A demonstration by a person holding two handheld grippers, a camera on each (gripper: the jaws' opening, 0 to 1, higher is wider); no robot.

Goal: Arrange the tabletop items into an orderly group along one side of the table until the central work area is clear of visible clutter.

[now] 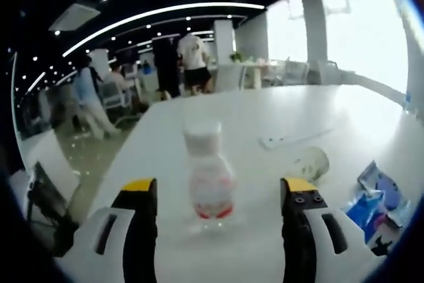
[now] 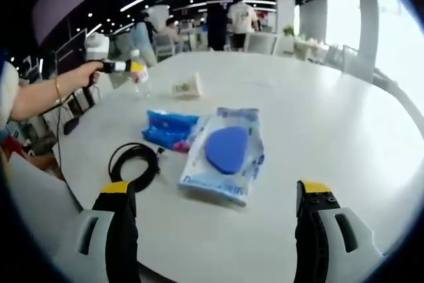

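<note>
A small clear bottle with a white cap and a red label stands upright on the white table. My left gripper is open around it, with a gap on each side. In the right gripper view the same bottle stands at the far left of the table, with the left gripper held at it by a person's hand. My right gripper is open and holds nothing. Just ahead of it lies a clear bag with a blue oval item. A blue packet and a black cable coil lie beside the bag.
A crumpled pale cup lies on its side, with a white power strip behind it. The cup lies near the bottle. Blue packets lie at the right. People and chairs are beyond the table's far end.
</note>
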